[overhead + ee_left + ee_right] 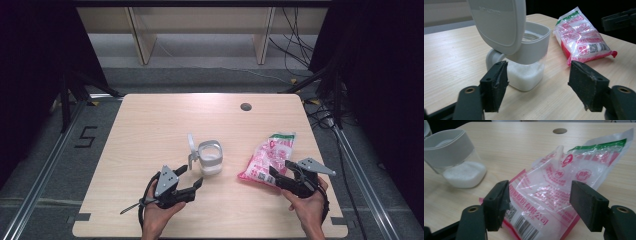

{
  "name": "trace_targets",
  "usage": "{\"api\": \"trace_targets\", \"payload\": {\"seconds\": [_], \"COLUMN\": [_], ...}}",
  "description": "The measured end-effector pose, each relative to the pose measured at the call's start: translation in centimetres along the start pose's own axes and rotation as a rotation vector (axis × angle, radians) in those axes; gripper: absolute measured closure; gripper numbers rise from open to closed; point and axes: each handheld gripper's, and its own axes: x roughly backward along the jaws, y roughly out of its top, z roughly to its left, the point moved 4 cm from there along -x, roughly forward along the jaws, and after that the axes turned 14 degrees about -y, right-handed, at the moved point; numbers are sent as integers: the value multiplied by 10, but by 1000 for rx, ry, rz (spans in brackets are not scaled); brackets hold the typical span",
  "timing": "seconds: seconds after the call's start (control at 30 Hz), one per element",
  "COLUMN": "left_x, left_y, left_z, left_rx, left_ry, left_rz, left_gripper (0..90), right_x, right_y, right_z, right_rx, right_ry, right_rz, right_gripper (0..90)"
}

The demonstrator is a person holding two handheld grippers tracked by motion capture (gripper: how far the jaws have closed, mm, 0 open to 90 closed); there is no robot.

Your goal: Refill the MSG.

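A clear jar with a grey collar stands mid-table, holding white granules; its grey flip lid stands raised on the left side. My left gripper is open just in front of the jar with nothing between its pads, and the lid looms above the left jaw. A pink, white and green plastic bag of white granules lies flat to the right. My right gripper is open at its near end. The bag lies between the spread jaws without being pinched.
The wooden table has a round cable hole near its far edge. Beyond the table are shelf legs, floor cables and dark stands at both sides. The other gripper appears past the bag.
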Motion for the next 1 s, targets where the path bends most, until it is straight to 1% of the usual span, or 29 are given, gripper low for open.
{"api": "trace_targets", "payload": {"seconds": [0.03,0.07,0.1,0.13,0.17,0.2,0.23,0.27,0.3,0.33,0.37,0.4,0.43,0.47,0.5,0.53,0.57,0.6,0.63,0.67,0.7,0.77,0.8,0.83,0.87,0.9,0.93,0.97,1.0], "left_x": [1,2,3,4,5,6,7,8,8,8,8,7,6,6,5,4,4,4,4,5,5,6,6,6,6,6,6,6,5], "left_y": [0,1,1,2,2,2,3,3,3,3,3,3,4,4,5,5,6,6,7,8,8,10,12,14,15,17,18,19,20], "left_z": [2,5,6,8,9,11,13,14,15,16,16,16,16,16,16,15,15,16,17,18,20,21,22,23,23,24,24,25,25], "left_rx": [9,-5,-2,-16,-7,-16,-23,-29,-40,-41,-46,-46,-49,-65,-77,-73,-71,-86,-94,-91,-97,-97,-99,-92,-97,-107,-105,-112,-112], "left_ry": [6,9,18,14,18,26,29,32,31,33,30,29,23,28,24,24,25,28,37,47,51,59,57,50,55,58,60,54,33], "left_rz": [-2,-9,-11,-12,-19,-16,-7,-8,-8,-12,-9,-8,-17,-2,0,-3,-8,-7,-9,-14,-13,-23,-25,-41,-39,-32,-36,-33,-48], "left_gripper": [331,361,381,395,408,417,419,435,472,485,508,532,555,591,625,642,668,692,710,741,760,781,797,804,824,834,842,846,846], "right_x": [-1,3,2,4,4,4,4,8,9,5,9,7,9,9,10,11,12,10,12,11,13,12,13,13,13,15,13,14,14], "right_y": [-1,-2,-2,-3,-3,-3,-3,-4,-4,-4,-5,-5,-6,-7,-7,-9,-9,-9,-10,-10,-12,-12,-14,-14,-15,-16,-16,-15,-16], "right_z": [1,5,6,10,9,12,14,19,23,20,22,22,26,24,24,27,26,24,24,25,25,23,27,25,24,27,27,27,28], "right_rx": [9,-23,3,-32,10,6,13,-15,-35,19,13,23,-4,39,49,15,10,38,34,32,29,72,30,60,68,48,61,82,95], "right_ry": [9,27,32,48,56,69,76,77,104,93,112,112,110,116,116,128,123,122,119,111,114,111,123,133,125,119,116,125,118], "right_rz": [-8,19,-5,17,11,6,-12,21,23,-13,19,-15,11,7,2,17,14,-2,12,1,14,3,18,22,19,34,14,13,22], "right_gripper": [323,309,305,303,296,286,283,278,262,257,257,256,245,231,231,233,235,240,248,252,257,263,268,272,275,275,275,277,280]}}
